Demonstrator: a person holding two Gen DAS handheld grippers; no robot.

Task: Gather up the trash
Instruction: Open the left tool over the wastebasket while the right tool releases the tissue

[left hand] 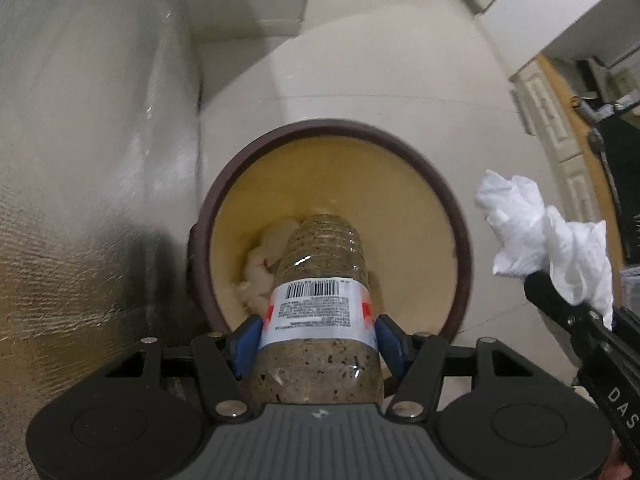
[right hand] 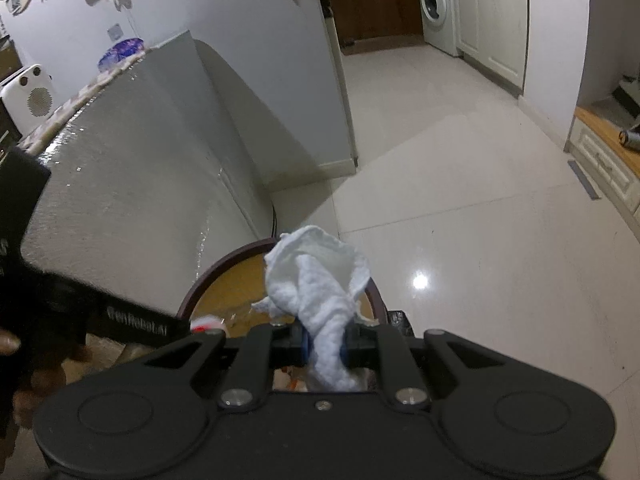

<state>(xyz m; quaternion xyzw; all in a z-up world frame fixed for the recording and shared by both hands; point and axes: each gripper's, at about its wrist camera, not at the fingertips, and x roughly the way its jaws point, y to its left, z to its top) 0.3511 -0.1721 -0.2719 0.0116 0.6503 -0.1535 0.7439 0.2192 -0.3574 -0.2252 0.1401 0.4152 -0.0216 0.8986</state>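
Left wrist view looks down along the left gripper (left hand: pixel 318 334), whose blue-padded jaws are clamped on the labelled middle of a clear plastic bottle with a white barcode label (left hand: pixel 318 304); the bottle's far end points into the mouth of a round trash bin with a dark brown rim and tan inside (left hand: pixel 400 200), directly above it. Pale crumpled scraps (left hand: pixel 262 264) lie at the bottom of the bin, partly hidden behind the bottle. To the bin's left rises a silver foil-textured cover (left hand: pixel 88 184), close beside the rim. At the right edge of this view the right gripper (left hand: pixel 560 292) holds a crumpled white paper towel (left hand: pixel 548 236) near the bin's right side, over the glossy pale tiled floor (left hand: pixel 360 72). Right wrist view shows that gripper (right hand: pixel 324 344) from behind, its jaws pinched shut on the lower twist of the paper towel (right hand: pixel 316 276), which fans out upward above the near rim of the bin (right hand: pixel 224 264). A red and white bit of the bottle's label (right hand: pixel 206 322) peeks out over the bin beside the left gripper's black body (right hand: pixel 136 322). Farther back stand a white front-loading washing machine (right hand: pixel 438 4) and cream cabinet doors (right hand: pixel 496 16).
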